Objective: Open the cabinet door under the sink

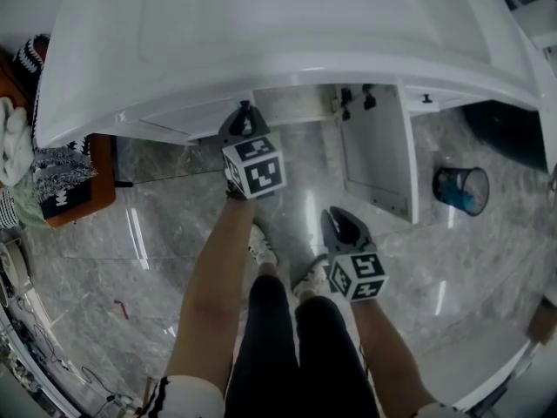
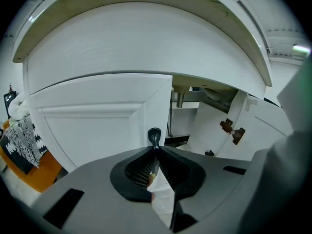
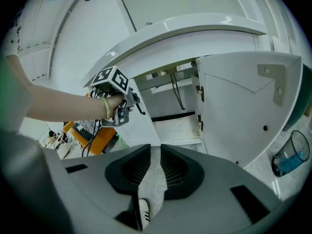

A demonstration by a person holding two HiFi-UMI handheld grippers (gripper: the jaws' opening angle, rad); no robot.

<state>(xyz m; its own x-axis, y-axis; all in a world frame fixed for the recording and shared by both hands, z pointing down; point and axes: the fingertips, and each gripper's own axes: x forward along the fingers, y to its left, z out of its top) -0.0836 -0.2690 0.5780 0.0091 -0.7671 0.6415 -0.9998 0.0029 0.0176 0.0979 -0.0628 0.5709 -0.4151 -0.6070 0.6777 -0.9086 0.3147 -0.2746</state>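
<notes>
Head view, sink: the white sink point(image 1: 261, 50) is seen from above.
Head view, left claw: the left claw point(image 1: 244, 111) is held up close under the sink's front rim.
Head view, right claw: the right claw point(image 1: 337, 220) is held back, well apart from the sink. The right door point(image 1: 376, 151) stands swung out ahead of it and a little to its right.
Left gripper view, grip: the left claw is pressed together on the stem of the black knob point(image 2: 154, 134), whose head pokes out just past the tips.
Left gripper view, left door: the left door point(image 2: 92, 130) is seen straight ahead of the claw and looks shut, or at most barely ajar. The knob is set near its free edge.
Left gripper view, right side: to the claw's right the cupboard point(image 2: 183, 126) is laid open, and a hinge point(image 2: 232, 129) is exposed.
Right gripper view, grip: the right claw is spread and nothing is held. Only floor point(image 3: 155, 179) and a shoe point(image 3: 143, 212) are seen through the gap.
Right gripper view, surroundings: a pipe point(image 3: 176, 94) inside the cupboard is seen ahead of the claw, and the right door is to its right.
Done: the right door is judged already opened, and the left door's knob is gripped.
Left: the left door is yet to be pulled outward.
</notes>
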